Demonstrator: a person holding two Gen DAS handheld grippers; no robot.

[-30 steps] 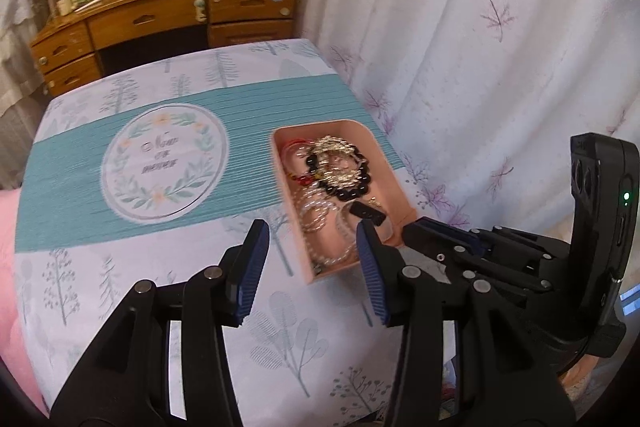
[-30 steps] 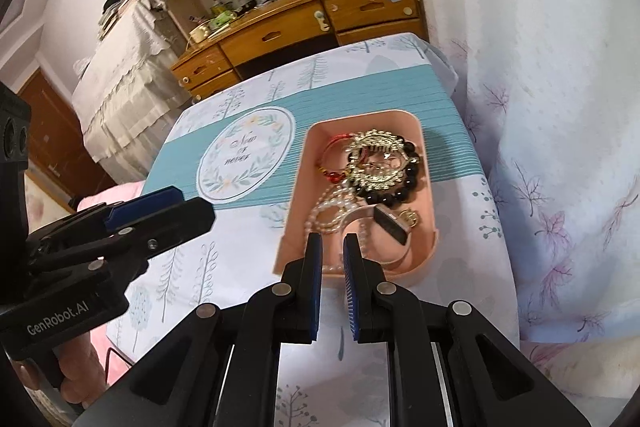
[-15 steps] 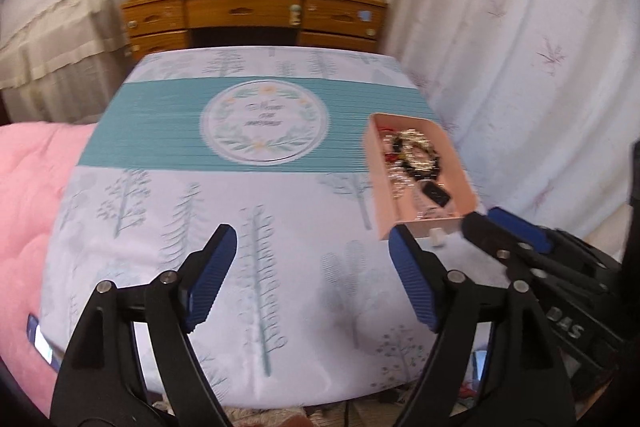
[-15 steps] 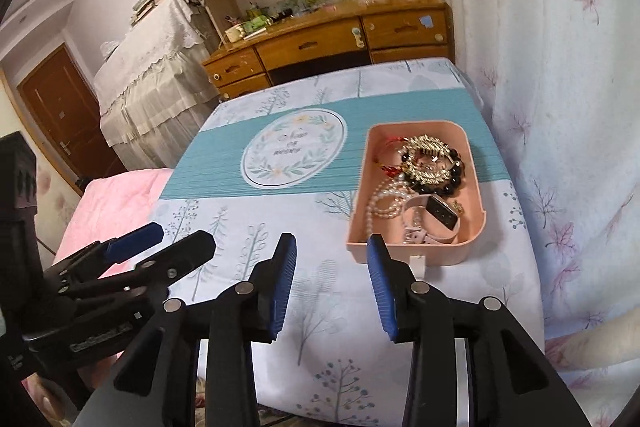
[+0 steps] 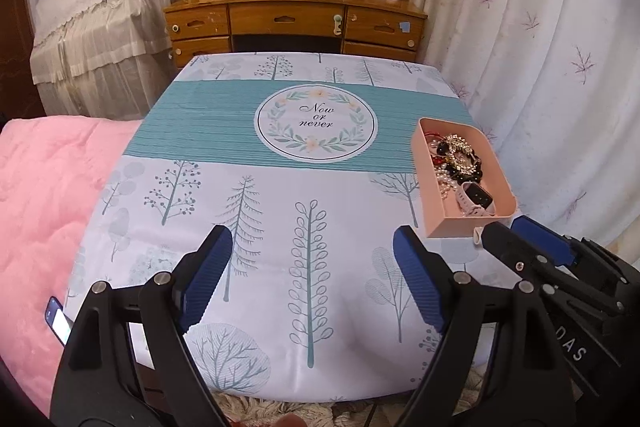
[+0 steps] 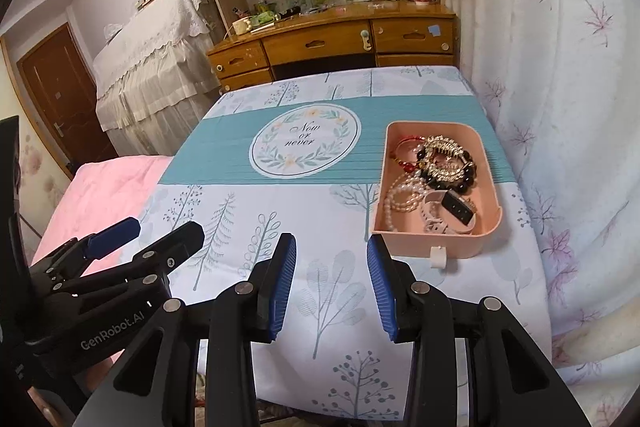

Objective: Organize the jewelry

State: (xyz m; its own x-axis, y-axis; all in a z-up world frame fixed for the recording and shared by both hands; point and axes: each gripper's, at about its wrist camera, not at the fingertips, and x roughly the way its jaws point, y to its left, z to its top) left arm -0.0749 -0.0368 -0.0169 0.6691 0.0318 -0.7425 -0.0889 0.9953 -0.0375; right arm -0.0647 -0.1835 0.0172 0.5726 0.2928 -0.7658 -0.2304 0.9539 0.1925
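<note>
A pink tray [image 6: 488, 183] [image 5: 424, 179] sits at the right side of the table. It holds a gold bracelet [image 6: 442, 151], a dark bead bracelet [image 6: 466, 179], a pearl strand [image 6: 402, 197], a red cord [image 6: 404, 147] and a white smartwatch [image 6: 454, 209] [image 5: 476, 197]. My left gripper [image 5: 310, 271] is wide open and empty over the near part of the table. My right gripper [image 6: 332, 283] is open and empty, near the tray's front left corner; it also shows in the left wrist view [image 5: 520, 243].
The table wears a tree-print cloth [image 5: 280, 211] with a teal band and a round "Now or never" emblem [image 5: 316, 123]. A pink quilt [image 5: 44, 195] lies to the left. A wooden desk [image 5: 296, 23] stands behind, a curtain [image 5: 540, 47] on the right.
Both grippers have pulled back from the tray toward the table's near edge and opened wider; the right one was nearly shut a second ago. The tray now looks farther away.
</note>
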